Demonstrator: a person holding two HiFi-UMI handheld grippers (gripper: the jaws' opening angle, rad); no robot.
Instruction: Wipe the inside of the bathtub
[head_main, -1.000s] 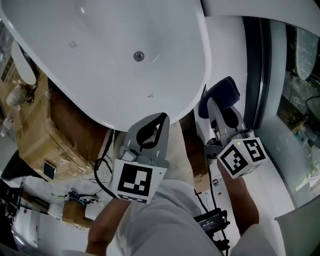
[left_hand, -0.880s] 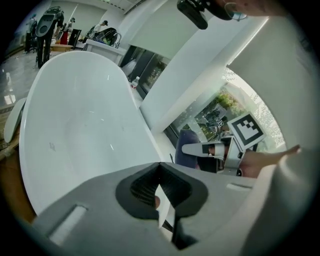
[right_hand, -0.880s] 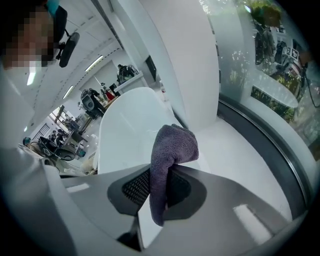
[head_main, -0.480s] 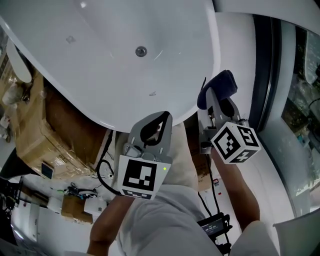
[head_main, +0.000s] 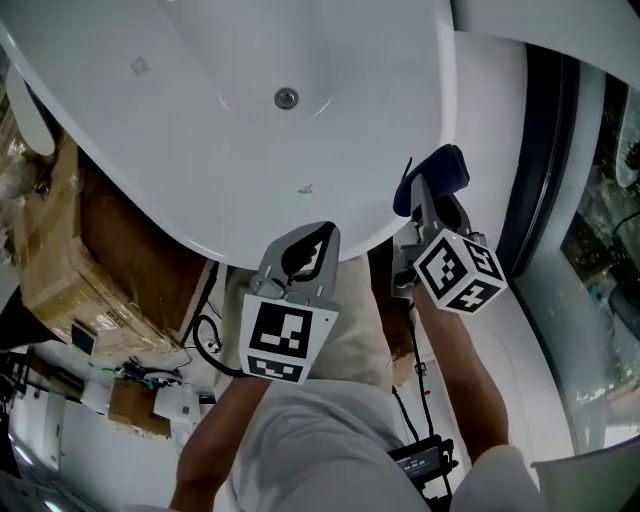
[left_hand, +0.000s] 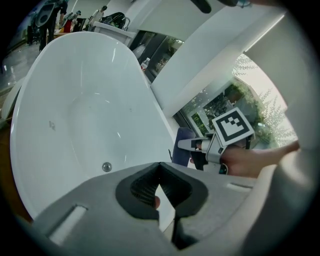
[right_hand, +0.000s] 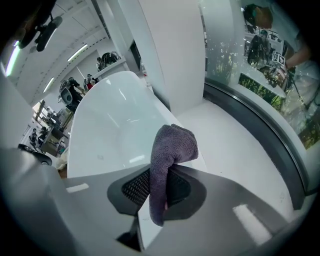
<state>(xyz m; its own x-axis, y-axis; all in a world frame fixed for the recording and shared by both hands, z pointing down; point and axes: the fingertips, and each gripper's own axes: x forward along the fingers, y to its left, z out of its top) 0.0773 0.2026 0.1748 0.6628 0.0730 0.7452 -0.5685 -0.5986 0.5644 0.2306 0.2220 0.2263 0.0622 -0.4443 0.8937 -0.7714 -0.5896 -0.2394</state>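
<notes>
The white bathtub (head_main: 380, 120) fills the top of the head view, its drain (head_main: 287, 98) near the middle. My right gripper (head_main: 428, 195) is shut on a dark purple-grey cloth (head_main: 442, 168) just outside the tub's near right rim. In the right gripper view the cloth (right_hand: 172, 145) hangs folded over the jaws, with the tub (right_hand: 110, 130) ahead. My left gripper (head_main: 322, 232) is shut with nothing in it, its tips over the near rim. The left gripper view looks into the tub (left_hand: 90, 115) and shows the right gripper (left_hand: 192, 145) beside it.
Wrapped cardboard boxes (head_main: 60, 250) stand against the tub's left side. Cables and small electronics (head_main: 150, 385) lie on the floor at lower left. A dark-framed glass wall (head_main: 540, 150) curves along the right, with a strip of white floor between it and the tub.
The tub sits a little further right in the view. My right gripper, still holding the cloth, has drawn in closer to the tub's rim. The left gripper has barely moved.
</notes>
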